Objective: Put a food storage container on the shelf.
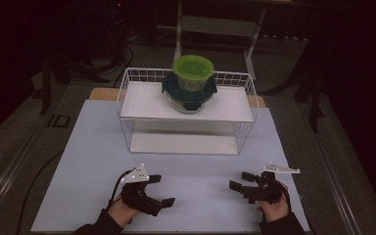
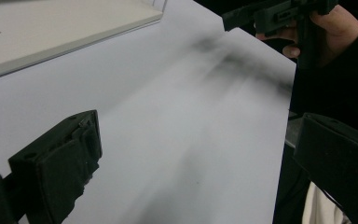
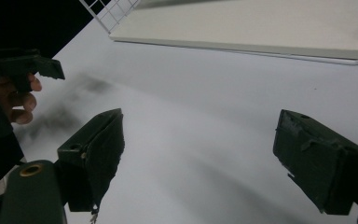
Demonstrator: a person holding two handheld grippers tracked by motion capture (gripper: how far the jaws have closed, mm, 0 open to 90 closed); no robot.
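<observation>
A: What sits on the counter?
B: A white wire rack at the back. On its upper shelf stands a dark-lidded clear container, with a green-lidded container stacked on top.
A: And the claws?
B: The left claw and right claw both hover near the front edge, well apart from the rack, jaws spread wide, gripping nothing.
A: Anything between them and the rack?
B: Only bare counter.
</observation>
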